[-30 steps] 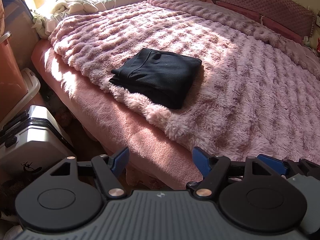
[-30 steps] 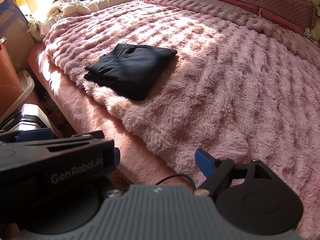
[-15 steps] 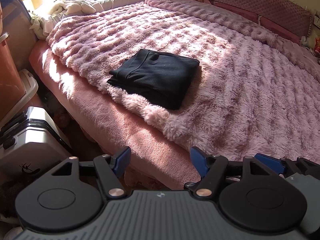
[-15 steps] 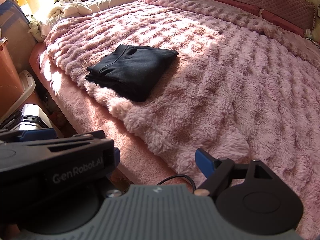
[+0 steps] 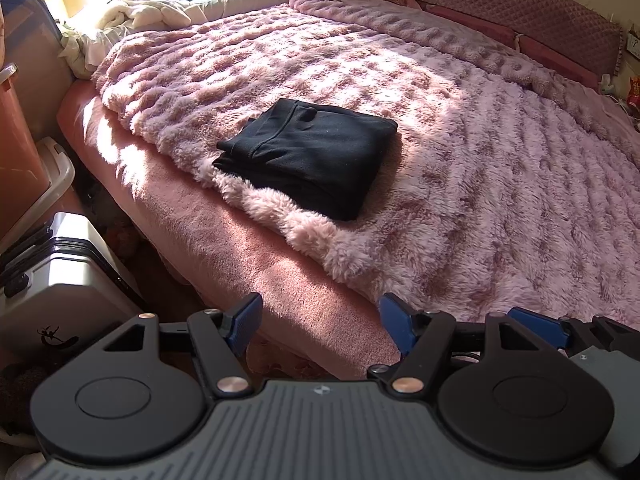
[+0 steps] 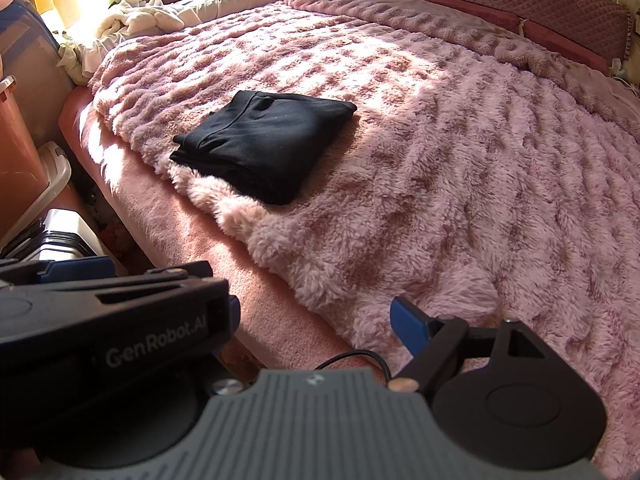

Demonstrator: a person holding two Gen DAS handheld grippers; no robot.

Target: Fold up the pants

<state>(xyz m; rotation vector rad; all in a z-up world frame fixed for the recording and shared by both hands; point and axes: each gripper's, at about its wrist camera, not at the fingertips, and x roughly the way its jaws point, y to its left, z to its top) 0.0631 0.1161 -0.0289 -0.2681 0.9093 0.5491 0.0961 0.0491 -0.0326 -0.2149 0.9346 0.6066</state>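
Black pants (image 5: pixel 308 156) sit folded on the pink blanket (image 5: pixel 480 184), near the bed edge. Left tongs (image 5: pixel 320 322) and right tongs (image 6: pixel 316 320) spread, empty, well back. Fold looks done; keep clear, don't snag it.

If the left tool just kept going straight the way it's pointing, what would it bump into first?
Probably the bed: the left tool, open and empty, points at the pink mattress edge below the fluffy blanket. The folded black pants lie farther on and left, though depth is hard to judge.
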